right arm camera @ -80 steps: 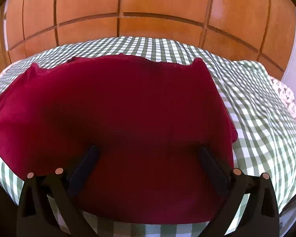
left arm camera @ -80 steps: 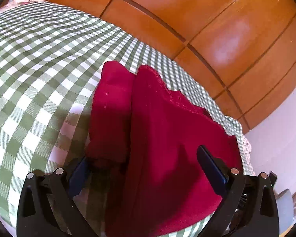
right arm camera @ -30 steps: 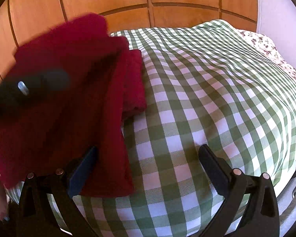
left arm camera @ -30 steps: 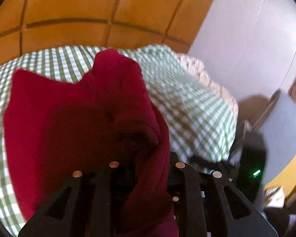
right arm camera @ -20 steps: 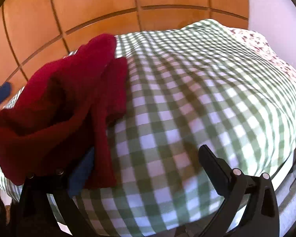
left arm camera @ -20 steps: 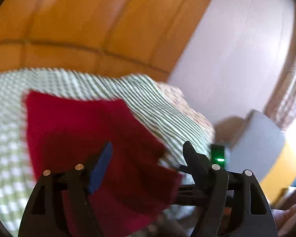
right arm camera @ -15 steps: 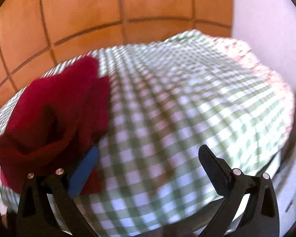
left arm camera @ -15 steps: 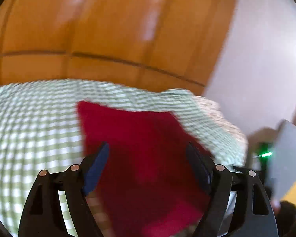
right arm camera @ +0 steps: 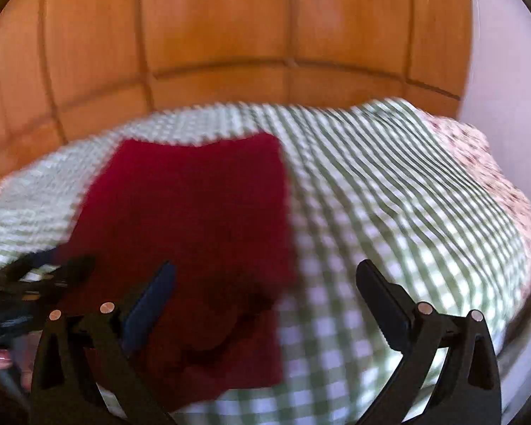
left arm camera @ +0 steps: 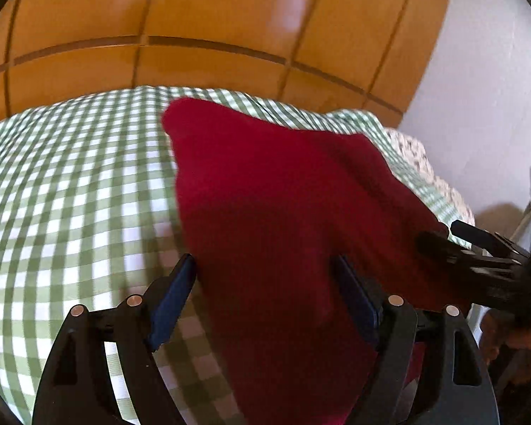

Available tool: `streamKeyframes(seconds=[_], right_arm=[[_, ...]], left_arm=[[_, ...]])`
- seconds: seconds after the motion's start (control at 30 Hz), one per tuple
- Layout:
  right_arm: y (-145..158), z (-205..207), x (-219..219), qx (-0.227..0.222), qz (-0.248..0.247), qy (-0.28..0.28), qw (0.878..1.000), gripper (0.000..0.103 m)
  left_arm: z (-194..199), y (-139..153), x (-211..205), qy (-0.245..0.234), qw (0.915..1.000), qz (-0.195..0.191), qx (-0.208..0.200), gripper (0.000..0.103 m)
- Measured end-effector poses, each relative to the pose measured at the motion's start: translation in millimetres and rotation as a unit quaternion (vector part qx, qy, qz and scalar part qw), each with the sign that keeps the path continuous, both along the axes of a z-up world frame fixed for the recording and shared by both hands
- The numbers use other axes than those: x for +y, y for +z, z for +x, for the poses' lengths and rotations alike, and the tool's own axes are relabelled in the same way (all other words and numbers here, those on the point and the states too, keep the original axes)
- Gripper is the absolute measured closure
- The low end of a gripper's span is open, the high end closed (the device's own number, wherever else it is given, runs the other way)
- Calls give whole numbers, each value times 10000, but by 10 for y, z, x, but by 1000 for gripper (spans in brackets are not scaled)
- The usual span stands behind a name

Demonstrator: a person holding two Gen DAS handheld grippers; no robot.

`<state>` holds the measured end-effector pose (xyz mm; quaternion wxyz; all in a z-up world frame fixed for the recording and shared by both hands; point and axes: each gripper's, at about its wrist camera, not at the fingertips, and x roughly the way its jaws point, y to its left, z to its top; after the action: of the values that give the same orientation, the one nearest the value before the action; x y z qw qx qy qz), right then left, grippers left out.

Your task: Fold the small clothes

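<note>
**Red garment folded on the checked bed — both grippers free of it.**

The green-and-white checked bedcover (right arm camera: 389, 191) carries the red garment (right arm camera: 194, 212), which lies as a doubled, roughly rectangular panel; its near edge looks bunched, so by my judgement at least one fold is made and a further fold or smoothing remains. The left gripper (left arm camera: 265, 297) stands wide with nothing clamped — the cloth lies beneath and between its jaws, the left jaw over bare bedcover. The right gripper (right arm camera: 265, 301) is also wide and empty, the garment's right edge running between its jaws.
</note>
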<state>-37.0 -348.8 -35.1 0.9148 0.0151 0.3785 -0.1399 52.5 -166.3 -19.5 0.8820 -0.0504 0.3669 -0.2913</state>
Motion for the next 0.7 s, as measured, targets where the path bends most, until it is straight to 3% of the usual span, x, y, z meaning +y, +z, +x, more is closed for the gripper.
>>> streamKeyframes(seconds=[0.17, 0.27, 0.4, 0.53, 0.67, 0.7], right_arm=[[-350, -60, -446, 165, 350, -440, 9983, 2], [-306, -107, -403, -9, 185, -359, 9992, 2], [-174, -241, -577, -294, 1244, -391, 9910, 2], [-10, -357, -533, -373, 2097, -89, 9770, 2], [38, -387, -377, -132, 2547, 347, 9663, 4], [24, -388, -339, -61, 2576, 387, 9655, 12]], left_arm=[[38, -162, -319, -309, 9986, 371, 201, 19], [104, -255, -370, -421, 9972, 166, 603, 17], [74, -214, -164, -285, 9957, -300, 829, 17], [-33, -150, 101, 21, 9952, -661, 719, 17], [-150, -102, 282, 230, 9950, -768, 604, 17], [-125, -111, 288, 222, 9947, -776, 634, 17]])
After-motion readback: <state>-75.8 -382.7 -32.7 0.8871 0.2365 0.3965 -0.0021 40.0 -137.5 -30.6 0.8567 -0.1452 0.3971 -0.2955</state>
